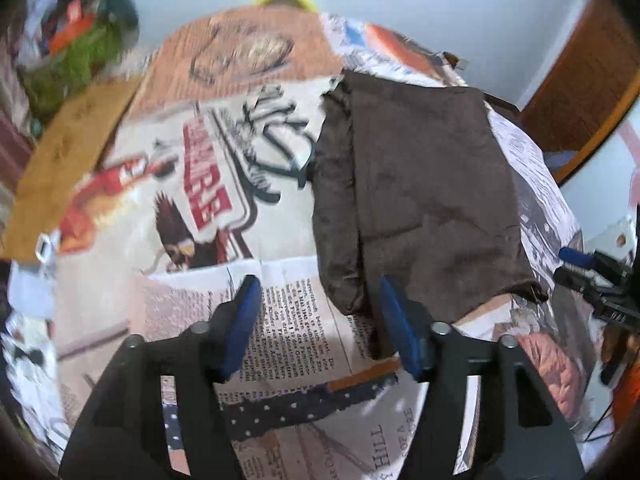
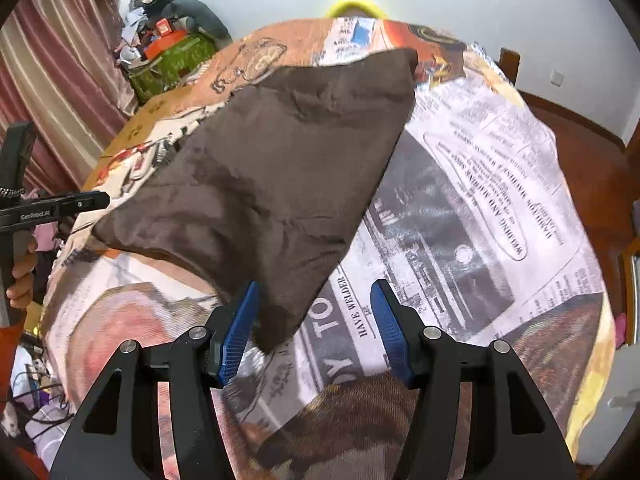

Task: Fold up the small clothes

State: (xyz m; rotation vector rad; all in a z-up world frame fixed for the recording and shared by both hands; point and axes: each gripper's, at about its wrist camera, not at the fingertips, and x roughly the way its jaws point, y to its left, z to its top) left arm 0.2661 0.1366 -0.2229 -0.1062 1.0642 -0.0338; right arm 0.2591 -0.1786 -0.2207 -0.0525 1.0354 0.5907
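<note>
A small dark brown garment (image 1: 420, 184) lies folded on a table covered with a newspaper-print cloth (image 1: 208, 240). In the left wrist view its near corner sits between my fingers. My left gripper (image 1: 316, 300) is open just above that corner, holding nothing. In the right wrist view the same brown garment (image 2: 272, 184) lies ahead, its near corner reaching between my fingers. My right gripper (image 2: 316, 304) is open and empty. The other gripper shows at the right edge of the left view (image 1: 592, 280) and the left edge of the right view (image 2: 52, 208).
A pile of clothes and boxes (image 2: 168, 40) stands beyond the table at the back left, by a striped curtain (image 2: 52, 80). A cardboard sheet (image 1: 68, 152) lies at the table's left edge. Wooden floor (image 2: 580, 168) lies to the right.
</note>
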